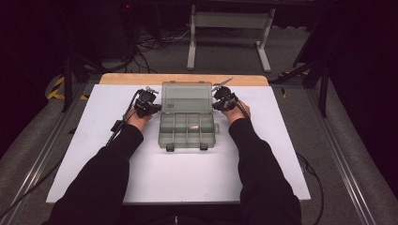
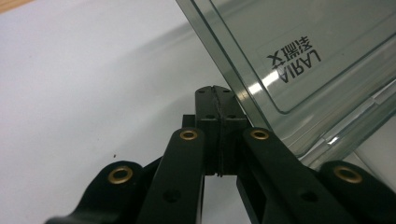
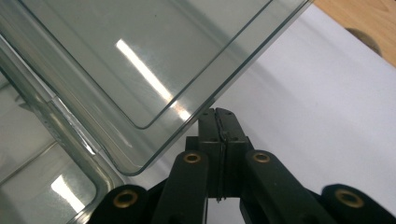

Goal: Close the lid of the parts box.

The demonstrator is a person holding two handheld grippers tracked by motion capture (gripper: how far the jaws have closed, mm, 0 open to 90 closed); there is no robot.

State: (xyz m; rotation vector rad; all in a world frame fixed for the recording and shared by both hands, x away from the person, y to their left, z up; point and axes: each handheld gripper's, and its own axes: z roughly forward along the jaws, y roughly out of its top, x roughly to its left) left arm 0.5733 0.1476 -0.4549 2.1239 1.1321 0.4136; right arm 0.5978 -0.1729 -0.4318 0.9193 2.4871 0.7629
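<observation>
A clear grey-green compartment box point(image 1: 187, 146) stands open at the middle of the white board, its lid point(image 1: 186, 96) tilted up at the back. A small pale item point(image 1: 192, 127) lies in one middle compartment. My left gripper point(image 1: 149, 103) rests on the board beside the lid's left edge and my right gripper point(image 1: 223, 99) beside its right edge. In the left gripper view the left gripper point(image 2: 215, 91) is shut on nothing, with the printed lid point(image 2: 299, 56) just to its right. In the right gripper view the right gripper point(image 3: 218, 114) is likewise shut and empty, tight against the lid's corner point(image 3: 140, 70).
The white board point(image 1: 187, 178) lies on a wooden table whose edge point(image 1: 183, 78) shows at the back. Beyond it a pale metal stand point(image 1: 230, 28) and loose cables sit on the floor. Both forearms in black sleeves lie either side of the box.
</observation>
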